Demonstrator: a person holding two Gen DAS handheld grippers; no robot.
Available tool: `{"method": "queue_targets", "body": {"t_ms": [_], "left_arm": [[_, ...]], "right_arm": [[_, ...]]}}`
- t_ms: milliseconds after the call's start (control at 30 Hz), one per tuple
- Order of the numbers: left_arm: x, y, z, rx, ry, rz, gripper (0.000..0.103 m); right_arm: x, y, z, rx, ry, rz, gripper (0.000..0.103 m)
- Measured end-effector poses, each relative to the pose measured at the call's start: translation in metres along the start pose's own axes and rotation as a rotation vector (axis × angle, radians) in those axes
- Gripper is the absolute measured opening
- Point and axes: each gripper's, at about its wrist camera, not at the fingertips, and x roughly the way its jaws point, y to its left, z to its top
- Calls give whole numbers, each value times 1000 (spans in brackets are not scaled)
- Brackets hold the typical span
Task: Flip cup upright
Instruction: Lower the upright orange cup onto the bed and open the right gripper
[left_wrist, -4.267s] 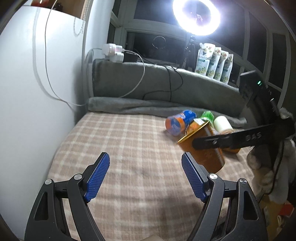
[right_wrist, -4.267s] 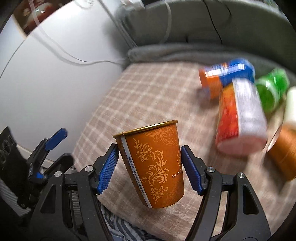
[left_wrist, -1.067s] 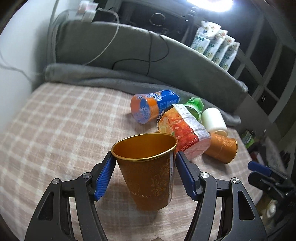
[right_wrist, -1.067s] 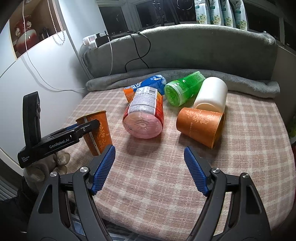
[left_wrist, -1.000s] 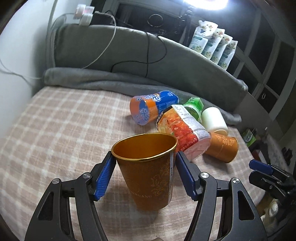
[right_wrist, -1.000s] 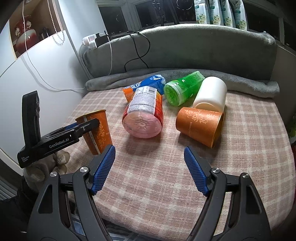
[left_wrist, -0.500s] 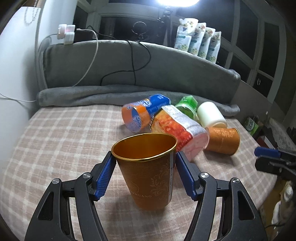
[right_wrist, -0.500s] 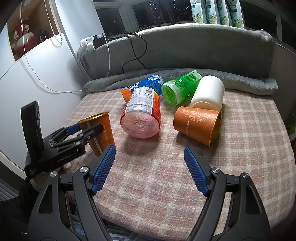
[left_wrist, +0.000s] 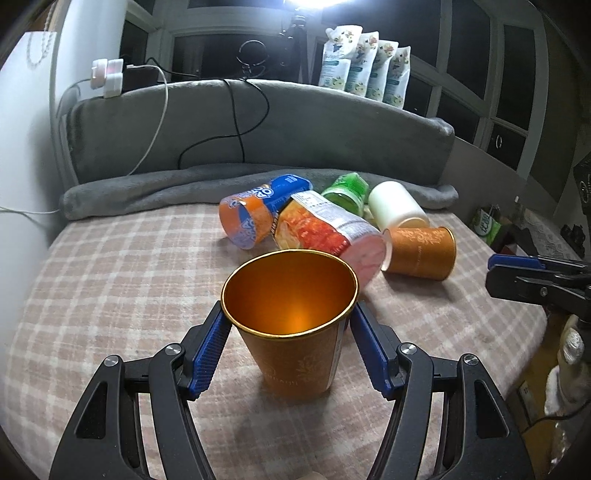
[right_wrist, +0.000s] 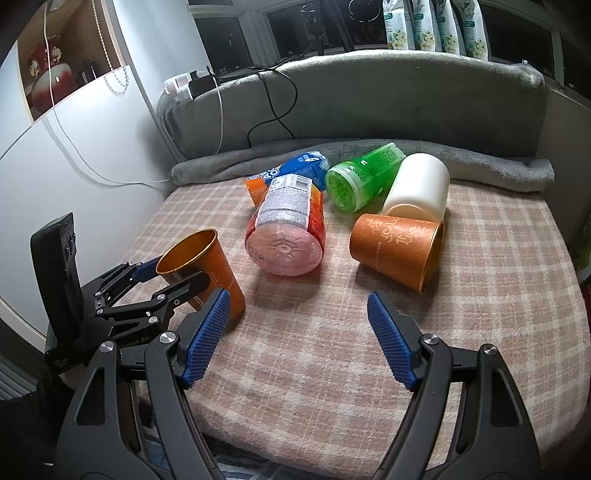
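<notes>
The cup (left_wrist: 295, 325) stands mouth up on the blanket (left_wrist: 110, 295), in the lower middle of the left view. The left gripper (left_wrist: 290, 345) has its blue pads on both sides of the cup, just under the rim. The pads look like they touch it, so the tongs seem clamped on the cup. In the right view the cup (right_wrist: 203, 262) sits at the left, and it leans a little there, though the lens may bend it.

The step now looks like letting go. To do it well, make sure the bottom sits flat on the soft blanket first. Then open the tongs slowly and the same on both sides, so no pad drags the rim. Pull straight back, not up, so the cup does not tip.

The right gripper (right_wrist: 297, 334) has its tongs wide apart with nothing between them, low in its own view.

The left view looks down into the cup and shows it is empty. The right view shows the cup from the side, with the left gripper (right_wrist: 162, 280) around it. It also shows a second cup (right_wrist: 397, 251) lying on its side in the middle, touching a white cup (right_wrist: 417, 188)
</notes>
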Motion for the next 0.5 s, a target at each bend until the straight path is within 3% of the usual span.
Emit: {"method": "queue_targets", "body": {"t_ms": [500], "left_arm": [[-13, -3, -4, 7, 41, -66, 71]], "right_arm": [[-1, 6, -3, -15, -11, 2, 79]]}}
